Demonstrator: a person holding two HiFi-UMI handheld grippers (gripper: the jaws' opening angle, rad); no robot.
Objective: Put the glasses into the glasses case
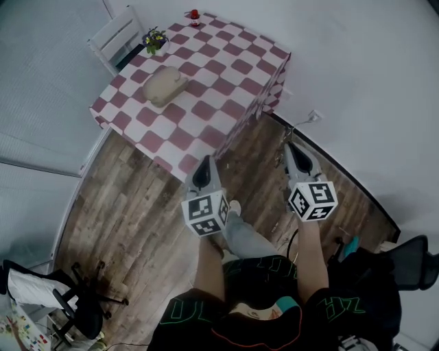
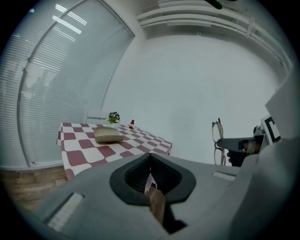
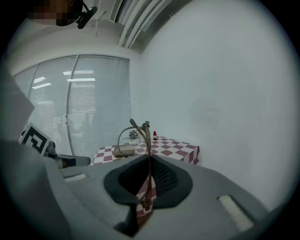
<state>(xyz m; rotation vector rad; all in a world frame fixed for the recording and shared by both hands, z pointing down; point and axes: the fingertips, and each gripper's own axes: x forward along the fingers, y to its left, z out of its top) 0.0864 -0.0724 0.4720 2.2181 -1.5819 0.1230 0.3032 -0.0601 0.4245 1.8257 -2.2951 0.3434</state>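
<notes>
Grips the glasses (image 3: 148, 154) in the right claw (image 3: 148, 187), jaws pinched on one thin temple alone, lenses standing up above and ahead of the tips. Carries the left claw (image 2: 151, 180) just beside it, jaws together with nothing between them. Stands on the wooden floor (image 1: 137, 206), well short of the checked counter (image 1: 226, 103) ahead of both claws. Has yet to reach the glasses case (image 1: 166, 83), lying far ahead on that counter and apparently closed, with a flower pot (image 1: 154, 40) and a small red object (image 1: 194, 15) beyond it. Risks letting the frame pivot or slip out on the way over, given so narrow a hold; risks bending the temple if squeezed harder. Needs the empty claw to open the case, likely to skid on the cloth if pushed rather than pinned.
</notes>
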